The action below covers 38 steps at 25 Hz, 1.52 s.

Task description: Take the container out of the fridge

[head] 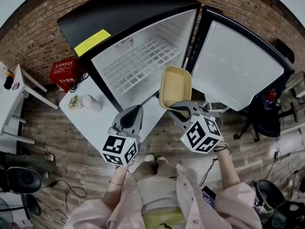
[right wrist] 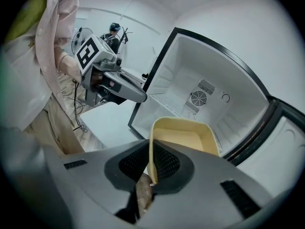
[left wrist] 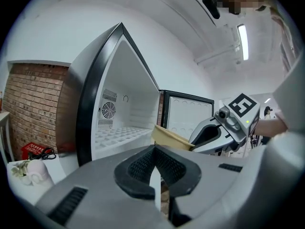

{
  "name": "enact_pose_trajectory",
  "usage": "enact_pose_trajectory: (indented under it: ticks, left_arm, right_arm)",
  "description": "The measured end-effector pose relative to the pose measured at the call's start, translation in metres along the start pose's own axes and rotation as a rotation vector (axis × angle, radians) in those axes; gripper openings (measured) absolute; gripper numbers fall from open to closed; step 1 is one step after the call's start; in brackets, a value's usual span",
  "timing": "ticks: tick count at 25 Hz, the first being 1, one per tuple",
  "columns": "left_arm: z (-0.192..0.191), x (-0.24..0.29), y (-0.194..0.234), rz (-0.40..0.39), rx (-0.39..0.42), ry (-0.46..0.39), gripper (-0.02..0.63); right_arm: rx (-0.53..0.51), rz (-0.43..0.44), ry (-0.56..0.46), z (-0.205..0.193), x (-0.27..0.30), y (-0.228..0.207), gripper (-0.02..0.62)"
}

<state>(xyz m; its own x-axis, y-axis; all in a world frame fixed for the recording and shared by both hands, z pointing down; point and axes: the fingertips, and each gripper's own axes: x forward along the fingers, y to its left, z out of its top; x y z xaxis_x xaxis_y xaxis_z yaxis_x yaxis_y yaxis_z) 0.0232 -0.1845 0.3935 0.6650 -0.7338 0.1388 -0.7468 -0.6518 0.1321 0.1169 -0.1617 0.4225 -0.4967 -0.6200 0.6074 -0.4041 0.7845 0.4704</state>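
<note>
The head view looks steeply down from high up on the open fridge (head: 143, 61), the left gripper (head: 136, 109) and the right gripper (head: 177, 107). Each gripper view sits close behind its own jaws, facing the fridge. Each one also sees the other gripper. All three share the fridge and the yellow container (head: 175, 86).

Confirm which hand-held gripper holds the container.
The right hand-held gripper: its jaws clamp the rim of the yellow container. The left hand-held gripper is shut on nothing.
</note>
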Motion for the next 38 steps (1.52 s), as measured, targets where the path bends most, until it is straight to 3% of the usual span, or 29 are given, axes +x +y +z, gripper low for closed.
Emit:
enact_pose_trajectory:
  ticks: [17,38]
  left_arm:
    - [-0.020,-0.001,-0.002,0.046,-0.005,0.028,-0.011]
    - [-0.016,0.003,0.002,0.082,0.011,0.022,-0.011]
  right_arm:
    - [0.102,0.048,0.000,-0.030,-0.002,0.023,0.025]
    - [0.094,0.061,-0.023,-0.031,0.000,0.020,0.023]
